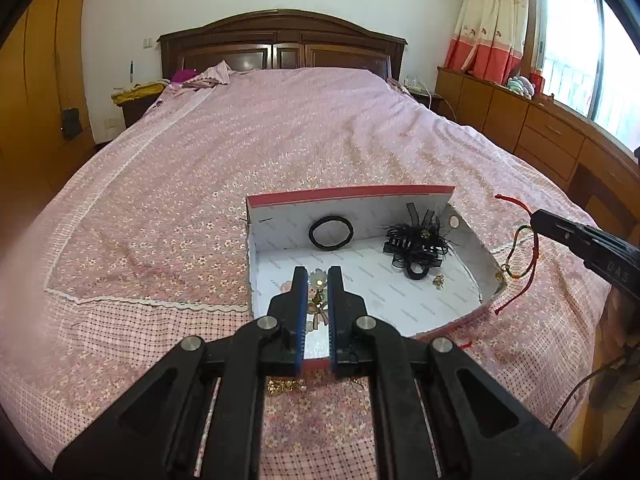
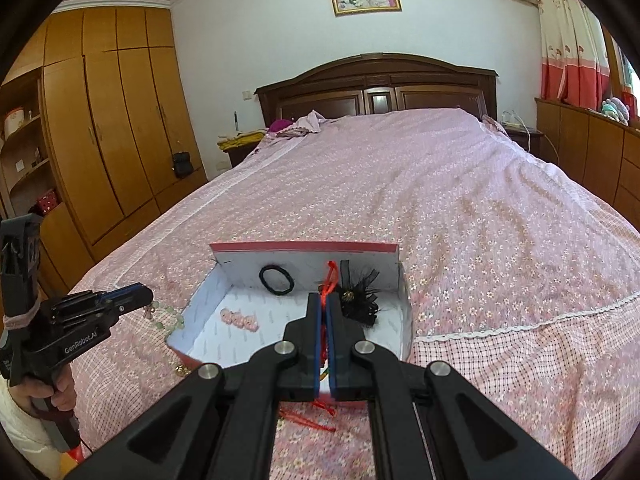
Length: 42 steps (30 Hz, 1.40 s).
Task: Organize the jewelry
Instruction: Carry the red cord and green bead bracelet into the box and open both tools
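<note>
An open red and white box point(image 1: 420, 304) lies on the bed; it also shows in the right wrist view point(image 2: 208, 304). Inside are a black hair tie point(image 1: 331, 232), a black feathered hair clip point(image 1: 416, 246) and a pink hair clip point(image 2: 239, 319). My left gripper point(image 1: 318, 276) is shut on a pale bead bracelet with flower charms point(image 1: 318, 286), held over the box's near left corner; the bracelet also hangs from it in the right wrist view point(image 2: 166, 316). My right gripper point(image 2: 324, 300) is shut on a red cord bracelet point(image 2: 329, 280), which dangles at the box's right edge point(image 1: 520, 256).
The pink floral bedspread point(image 1: 280, 140) stretches far behind the box. A gold piece point(image 1: 280, 388) lies on the bed just before the box. Wardrobes point(image 2: 112, 120) stand left, a low cabinet point(image 1: 540, 128) and window right.
</note>
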Tool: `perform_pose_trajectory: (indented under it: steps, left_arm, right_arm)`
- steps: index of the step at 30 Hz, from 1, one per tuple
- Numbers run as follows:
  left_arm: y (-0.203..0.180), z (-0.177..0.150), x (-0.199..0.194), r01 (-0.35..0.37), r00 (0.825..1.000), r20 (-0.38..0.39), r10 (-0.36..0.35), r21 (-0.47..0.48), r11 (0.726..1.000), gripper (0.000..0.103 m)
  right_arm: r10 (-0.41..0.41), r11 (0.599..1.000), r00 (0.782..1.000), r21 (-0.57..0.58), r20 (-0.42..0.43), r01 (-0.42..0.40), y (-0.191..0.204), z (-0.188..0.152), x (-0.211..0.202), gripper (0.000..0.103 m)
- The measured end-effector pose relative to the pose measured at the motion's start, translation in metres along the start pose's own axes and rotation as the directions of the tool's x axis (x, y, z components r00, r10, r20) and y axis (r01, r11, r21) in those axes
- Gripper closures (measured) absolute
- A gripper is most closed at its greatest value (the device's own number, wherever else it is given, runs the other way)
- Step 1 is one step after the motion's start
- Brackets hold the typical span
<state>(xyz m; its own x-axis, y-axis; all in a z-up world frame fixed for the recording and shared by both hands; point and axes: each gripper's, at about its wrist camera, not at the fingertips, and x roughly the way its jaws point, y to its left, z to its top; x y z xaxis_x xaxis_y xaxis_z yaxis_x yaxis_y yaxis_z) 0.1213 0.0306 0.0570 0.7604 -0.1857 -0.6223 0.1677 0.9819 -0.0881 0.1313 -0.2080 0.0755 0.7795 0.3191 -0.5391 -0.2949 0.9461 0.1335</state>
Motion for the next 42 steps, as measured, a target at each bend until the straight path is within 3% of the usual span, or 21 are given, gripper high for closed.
perform_pose_trajectory:
  steps: [19,42]
  left_arm:
    - [0.002,-0.013,0.068,0.002,0.992,-0.125,-0.006,-0.032,0.999,0.102]
    - [-0.001,-0.019,0.095,0.007,0.988,-0.153,-0.012,-0.029,1.0,0.102]
  right_arm:
    - [-0.03,0.999,0.991,0.037,-0.134,0.035,-0.026,-0.013,0.072,0.1]
    - [-0.079,0.995,0.975,0.04,-0.209,0.09,-0.046,-0.028,0.12,0.1]
